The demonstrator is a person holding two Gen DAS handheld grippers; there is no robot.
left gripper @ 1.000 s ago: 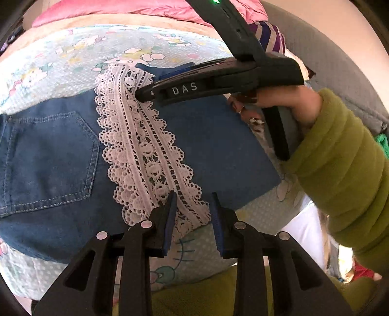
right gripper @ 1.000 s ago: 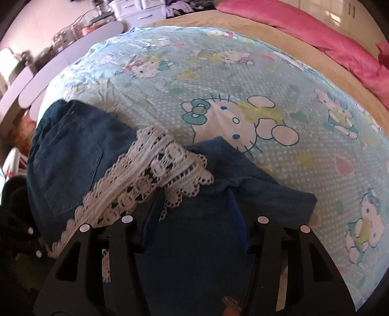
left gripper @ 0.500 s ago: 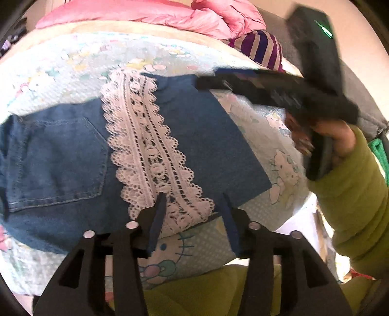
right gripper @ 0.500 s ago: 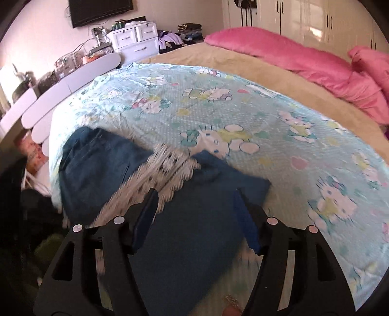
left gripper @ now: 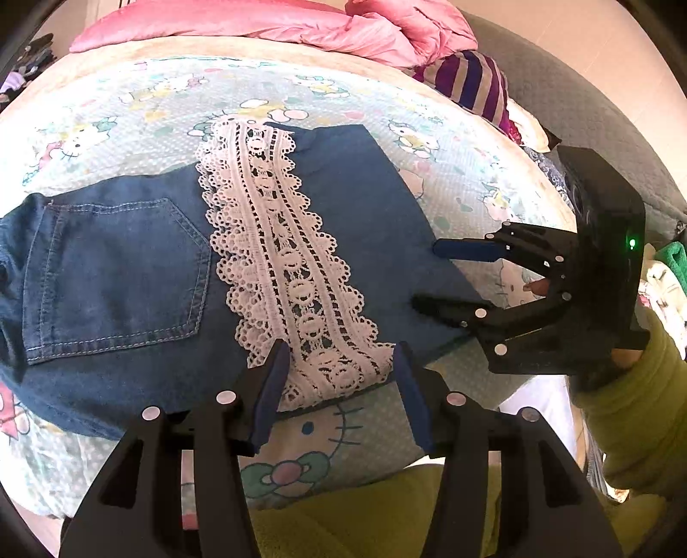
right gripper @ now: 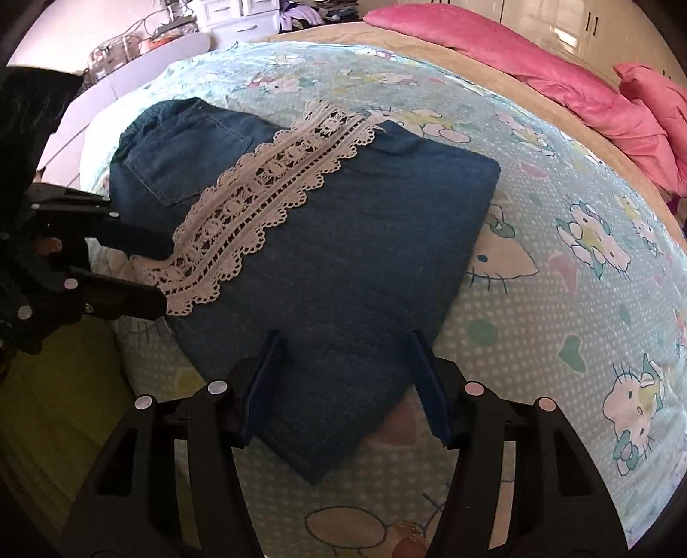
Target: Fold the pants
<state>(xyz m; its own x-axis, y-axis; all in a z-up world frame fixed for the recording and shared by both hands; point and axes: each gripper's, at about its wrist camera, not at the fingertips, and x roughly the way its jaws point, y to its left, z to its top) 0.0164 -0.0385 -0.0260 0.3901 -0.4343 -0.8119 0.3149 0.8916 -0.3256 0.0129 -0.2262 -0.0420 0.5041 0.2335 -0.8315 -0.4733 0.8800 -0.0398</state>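
Observation:
The blue denim pants (left gripper: 365, 206) lie folded on the bed, with a white lace hem band (left gripper: 279, 257) across the middle and a back pocket (left gripper: 116, 270) to the left. They also show in the right wrist view (right gripper: 343, 240). My left gripper (left gripper: 337, 386) is open and empty, just off the near end of the lace. My right gripper (right gripper: 345, 377) is open and empty, over the folded end of the denim; it also shows in the left wrist view (left gripper: 433, 274) at the pants' right edge. The left gripper shows in the right wrist view (right gripper: 161, 268) beside the lace end.
The bed has a light blue cartoon-cat sheet (right gripper: 558, 266). A pink duvet (left gripper: 266, 21) and a striped cloth (left gripper: 472, 86) lie at the far side. White drawers (right gripper: 240, 17) stand beyond the bed. The green sleeve (left gripper: 635, 407) of the person's arm is at the right.
My right gripper has pulled back from over the far part of the pants to their right edge, and stands wider open. My left gripper has opened wider and drawn back slightly.

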